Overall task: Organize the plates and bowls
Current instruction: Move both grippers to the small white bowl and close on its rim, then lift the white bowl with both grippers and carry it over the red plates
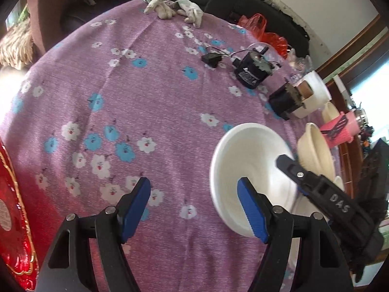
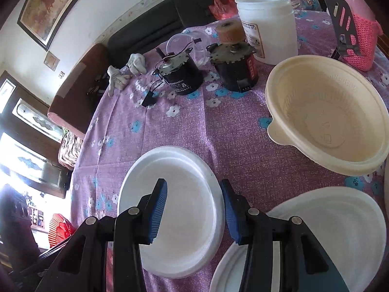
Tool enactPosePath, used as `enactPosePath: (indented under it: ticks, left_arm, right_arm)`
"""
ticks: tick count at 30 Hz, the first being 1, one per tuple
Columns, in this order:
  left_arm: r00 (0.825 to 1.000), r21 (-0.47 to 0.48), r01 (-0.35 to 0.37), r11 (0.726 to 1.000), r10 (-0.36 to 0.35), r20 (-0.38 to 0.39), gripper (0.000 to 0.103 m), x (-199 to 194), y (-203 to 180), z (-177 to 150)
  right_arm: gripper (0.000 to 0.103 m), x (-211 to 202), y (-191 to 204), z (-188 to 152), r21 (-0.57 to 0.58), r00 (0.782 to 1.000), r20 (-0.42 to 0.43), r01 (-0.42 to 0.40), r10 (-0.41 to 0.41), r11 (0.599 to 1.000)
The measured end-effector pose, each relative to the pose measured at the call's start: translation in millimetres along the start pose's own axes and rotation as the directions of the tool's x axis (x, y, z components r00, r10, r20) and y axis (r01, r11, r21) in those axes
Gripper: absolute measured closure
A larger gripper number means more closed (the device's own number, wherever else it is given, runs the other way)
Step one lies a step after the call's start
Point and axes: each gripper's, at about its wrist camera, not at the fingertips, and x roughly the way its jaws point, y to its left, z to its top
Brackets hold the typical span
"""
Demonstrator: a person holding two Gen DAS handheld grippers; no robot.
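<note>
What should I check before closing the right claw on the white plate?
1. Right claw open: ok.
2. White plate rim between its pads: ok.
3. Pads pressing the rim: not ok, both stand off it.
4. Left claw open and empty: ok, over the tablecloth beside the plate.
5. Cream bowl apart from the plate: ok.
6. Right claw clear of the second white dish: cannot tell.
</note>
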Motion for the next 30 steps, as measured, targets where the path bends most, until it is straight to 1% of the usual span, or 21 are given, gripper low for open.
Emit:
enactPosePath:
  ticks: [2, 3, 4, 7, 11, 12, 14, 15, 16, 17, 18, 19, 22, 25, 29, 30]
  left_arm:
    - [0.999, -0.001, 0.033, 0.999, -0.033, -0.009, 0.030, 2.9, -2.0, -0.8]
    - [0.999, -0.003, 0.051, 0.999, -0.051, -0.014, 0.030, 5.2, -3.2, -1.2]
    - [0.998, -0.002, 0.058, 0.998, -0.058, -0.018, 0.030, 7.4, -4.4, -1.4]
    - [0.996, -0.008, 0.091, 0.996, -0.092, -0.007, 0.030, 12.4, -4.4, -1.2]
    - [0.995, -0.033, 0.099, 0.995, -0.099, 0.018, 0.031, 11.9, 0.5, 1.2]
    - [0.995, -0.035, 0.100, 0.994, -0.100, 0.021, 0.032, 12.0, 0.9, 1.5]
    - [0.994, -0.032, 0.110, 0.993, -0.109, 0.026, 0.043, 12.5, 0.8, 2.1]
    - [0.992, -0.030, 0.122, 0.992, -0.121, 0.025, 0.053, 13.3, 0.5, 2.3]
    - [0.991, -0.028, 0.132, 0.991, -0.131, 0.021, 0.059, 14.0, 0.5, 2.5]
    - [0.990, -0.025, 0.140, 0.990, -0.139, 0.015, 0.062, 15.3, -0.1, 2.4]
    - [0.990, -0.021, 0.142, 0.990, -0.142, 0.013, 0.069, 15.9, -0.4, 2.2]
    - [0.990, -0.016, 0.140, 0.990, -0.140, 0.013, 0.072, 16.8, -1.1, 2.1]
    - [0.991, -0.016, 0.131, 0.991, -0.130, 0.022, 0.079, 17.1, 0.2, 2.3]
    - [0.991, -0.024, 0.132, 0.991, -0.131, 0.029, 0.083, 16.1, 2.5, 3.5]
    - [0.992, -0.019, 0.117, 0.993, -0.116, 0.043, 0.084, 12.8, 3.0, 3.1]
    - [0.993, -0.017, 0.110, 0.994, -0.109, 0.049, 0.085, 11.9, 3.0, 3.3]
  right_arm:
    - [0.061, 1.6, -0.1, -1.2, 0.004, 1.000, -0.009, -0.012, 0.012, 1.000]
    - [0.070, 3.3, 0.0, -2.0, 0.006, 1.000, -0.017, -0.016, 0.016, 1.000]
    - [0.075, 5.4, -0.6, -2.8, 0.013, 0.999, -0.025, -0.022, 0.023, 1.000]
    - [0.080, 7.6, -2.3, -4.4, 0.025, 0.999, -0.029, -0.022, 0.023, 0.999]
    - [0.081, 7.2, -3.2, -4.4, 0.035, 0.999, -0.028, -0.031, 0.032, 0.999]
    - [0.081, 6.8, -3.0, -4.8, 0.035, 0.999, -0.026, -0.032, 0.033, 0.999]
    - [0.081, 6.2, -1.7, -5.1, 0.032, 0.999, -0.022, -0.030, 0.030, 0.999]
    - [0.081, 6.2, -1.0, -4.9, 0.029, 0.999, -0.021, -0.028, 0.028, 0.999]
    - [0.081, 6.1, -0.7, -5.1, 0.027, 0.999, -0.020, -0.026, 0.027, 0.999]
    - [0.081, 6.0, -0.3, -5.2, 0.023, 1.000, -0.018, -0.025, 0.025, 0.999]
    - [0.081, 6.0, -0.1, -5.2, 0.022, 1.000, -0.016, -0.025, 0.025, 0.999]
    - [0.081, 5.7, 0.1, -5.1, 0.022, 1.000, -0.015, -0.025, 0.025, 0.999]
    - [0.081, 4.9, 0.7, -5.0, 0.017, 1.000, -0.011, -0.019, 0.019, 1.000]
    - [0.081, 4.7, 1.1, -4.6, 0.017, 1.000, -0.010, -0.019, 0.019, 1.000]
    - [0.081, 5.4, 1.5, -5.4, 0.011, 1.000, -0.011, -0.020, 0.020, 1.000]
    - [0.084, 5.2, 2.1, -5.6, 0.009, 1.000, -0.009, -0.019, 0.019, 1.000]
